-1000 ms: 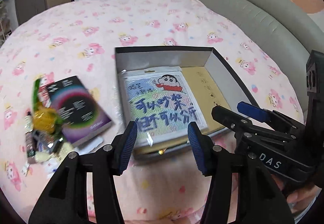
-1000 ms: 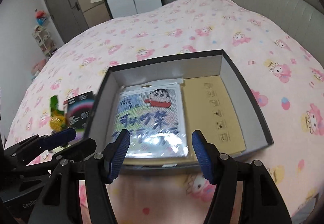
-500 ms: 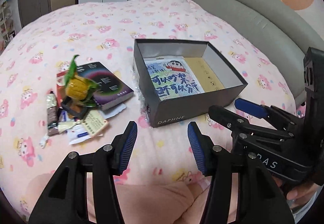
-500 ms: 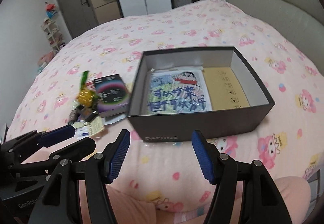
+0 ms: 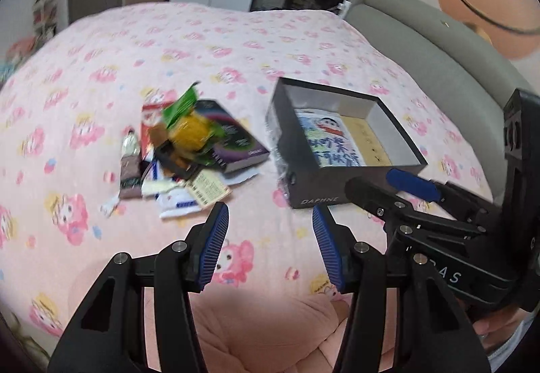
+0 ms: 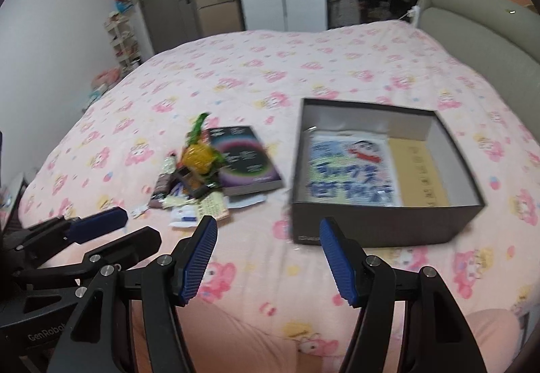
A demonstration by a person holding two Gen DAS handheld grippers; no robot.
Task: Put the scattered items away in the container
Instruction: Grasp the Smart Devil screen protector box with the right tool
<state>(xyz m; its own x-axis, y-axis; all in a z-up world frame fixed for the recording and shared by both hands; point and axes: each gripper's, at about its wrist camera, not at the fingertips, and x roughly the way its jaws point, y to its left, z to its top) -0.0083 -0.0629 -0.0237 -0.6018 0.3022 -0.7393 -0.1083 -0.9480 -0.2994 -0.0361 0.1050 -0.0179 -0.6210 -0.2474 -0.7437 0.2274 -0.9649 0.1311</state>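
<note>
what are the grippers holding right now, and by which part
Nothing is held. The left gripper and right gripper are both open and empty, above the pink bedspread.

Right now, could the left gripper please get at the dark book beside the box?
Probably yes: the left gripper is open and empty, with bare bedspread between it and the book, though snack packets lie on its near edge.

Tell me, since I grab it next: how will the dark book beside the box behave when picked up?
The dark book looks flat and stiff, so it probably won't flop. The yellow toy and wrappers overlap its edge and may slide off. Its cover looks glossy, possibly slippery.
</note>
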